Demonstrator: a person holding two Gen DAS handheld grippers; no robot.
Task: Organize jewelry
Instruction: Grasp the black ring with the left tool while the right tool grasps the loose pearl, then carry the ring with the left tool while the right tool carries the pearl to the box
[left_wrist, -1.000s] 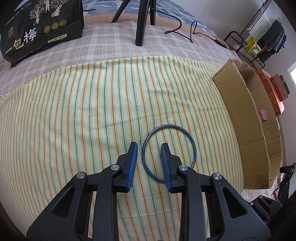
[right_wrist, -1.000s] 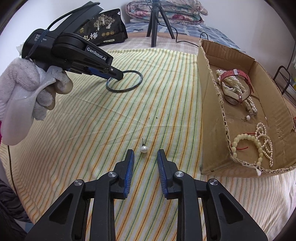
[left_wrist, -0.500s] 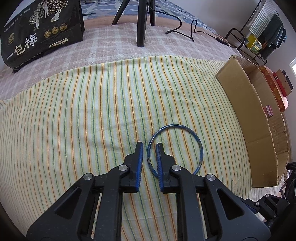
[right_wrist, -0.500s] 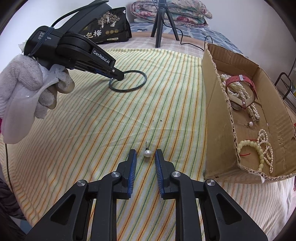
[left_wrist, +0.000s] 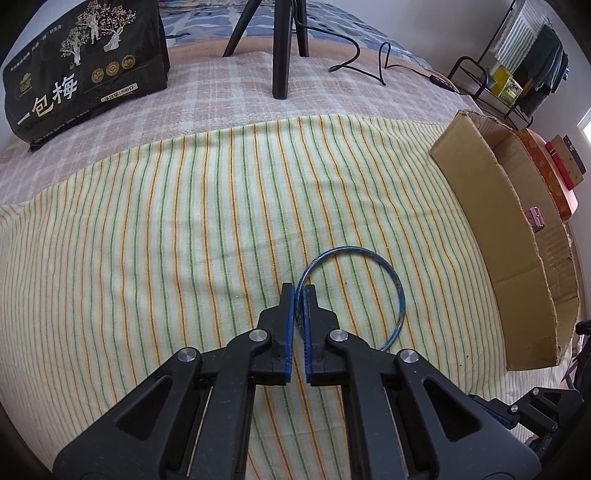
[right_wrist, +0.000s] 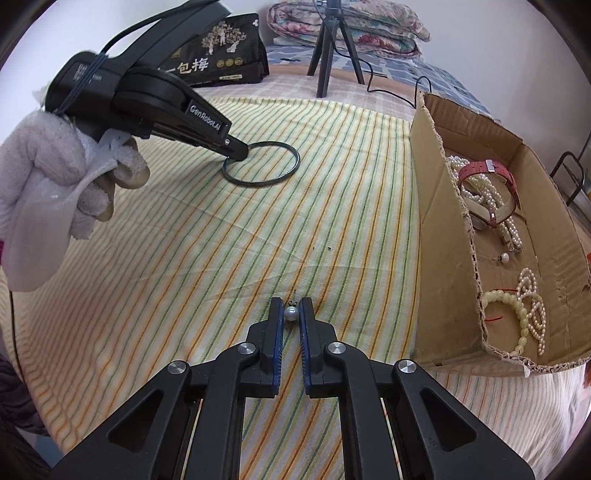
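A thin blue bangle (left_wrist: 388, 275) lies on the striped cloth. My left gripper (left_wrist: 299, 291) is shut on its near left rim. The bangle also shows in the right wrist view (right_wrist: 284, 173), with the left gripper (right_wrist: 236, 151) on it. A pearl earring (right_wrist: 290, 314) with a small hook lies on the cloth. My right gripper (right_wrist: 290, 308) is shut on the pearl, its pads touching both sides. An open cardboard box (right_wrist: 436, 206) at the right holds pearl strands (right_wrist: 476, 188), a red watch (right_wrist: 498, 181) and a bead bracelet (right_wrist: 517, 314).
The striped cloth (left_wrist: 147, 240) covers a bed. A black bag with Chinese lettering (left_wrist: 81, 70) and a tripod (left_wrist: 280, 48) with a cable stand at the back. Folded quilts (right_wrist: 347, 22) lie behind. A metal rack (left_wrist: 498, 85) stands at the far right.
Both grippers have closed. The left jaws narrowed onto the bangle's rim. The right gripper moved forward and its jaws closed on the pearl earring.
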